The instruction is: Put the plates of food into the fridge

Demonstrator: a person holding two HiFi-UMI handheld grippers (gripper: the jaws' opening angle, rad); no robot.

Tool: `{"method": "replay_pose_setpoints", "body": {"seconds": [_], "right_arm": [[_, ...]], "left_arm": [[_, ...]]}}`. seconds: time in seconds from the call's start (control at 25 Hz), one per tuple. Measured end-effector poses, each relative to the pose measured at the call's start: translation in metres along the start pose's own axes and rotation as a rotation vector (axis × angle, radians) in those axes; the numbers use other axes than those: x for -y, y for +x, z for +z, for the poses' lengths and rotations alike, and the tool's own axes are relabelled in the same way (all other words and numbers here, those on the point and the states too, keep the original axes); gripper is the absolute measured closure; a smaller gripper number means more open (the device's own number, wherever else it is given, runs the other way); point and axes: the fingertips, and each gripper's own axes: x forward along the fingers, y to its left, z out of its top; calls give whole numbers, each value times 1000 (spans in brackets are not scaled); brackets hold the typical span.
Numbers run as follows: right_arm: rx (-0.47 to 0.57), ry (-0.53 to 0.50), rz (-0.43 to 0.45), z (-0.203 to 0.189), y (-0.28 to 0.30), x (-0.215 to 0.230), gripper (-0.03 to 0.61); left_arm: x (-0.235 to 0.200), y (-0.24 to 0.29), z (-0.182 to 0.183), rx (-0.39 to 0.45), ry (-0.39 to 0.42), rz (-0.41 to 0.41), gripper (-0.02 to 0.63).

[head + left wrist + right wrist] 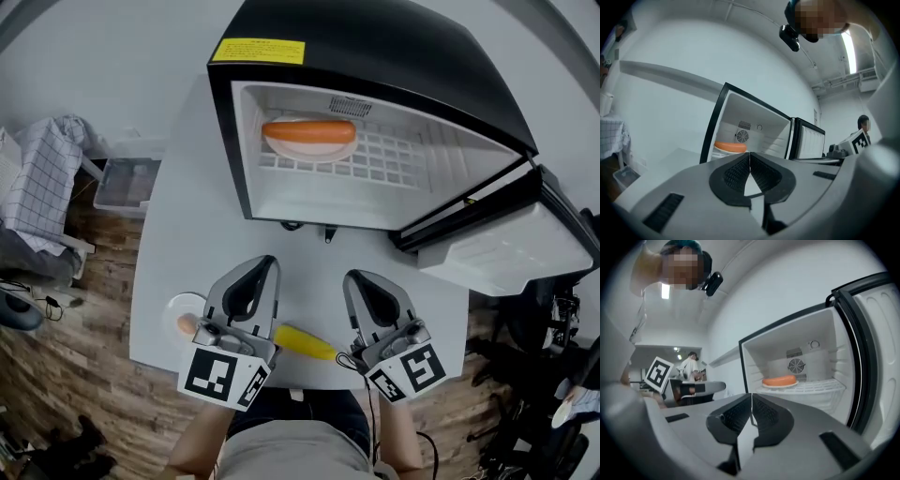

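Head view: left claw [270,265] & right claw [352,279] pinched shut, empty, low over bench [178,216]. Sausage plate [309,138] is shelved in fridge [394,66]; small plate [180,314] left to fetch. Left claw view: tips together, nothing btwn. Right claw view: same, facing fridge.

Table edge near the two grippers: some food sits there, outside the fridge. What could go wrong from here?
The small plate sits close to the left edge of the table, partly hidden by the shut left gripper; a clumsy grab might push it off. The yellow food lies by the front edge, between that gripper and the right gripper, and could get knocked down.
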Motion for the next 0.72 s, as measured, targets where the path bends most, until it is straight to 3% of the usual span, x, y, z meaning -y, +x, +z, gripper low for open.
{"method": "replay_pose_setpoints", "body": {"seconds": [0.12,0.36,0.56,0.72], "right_arm": [[-194,-56,40,-53,-10,-10,563],[-474,-40,66,-151,-40,-37,561],[-598,-63,100,-196,-52,-58,554],[-657,-86,148,-220,-54,-69,495]], "left_arm": [[-11,-16,-19,-47,21,30,606],[-25,-35,-52,-118,-14,56,605],[-21,-40,-61,-128,-16,61,605],[-15,-43,-67,-128,-8,79,605]]}}
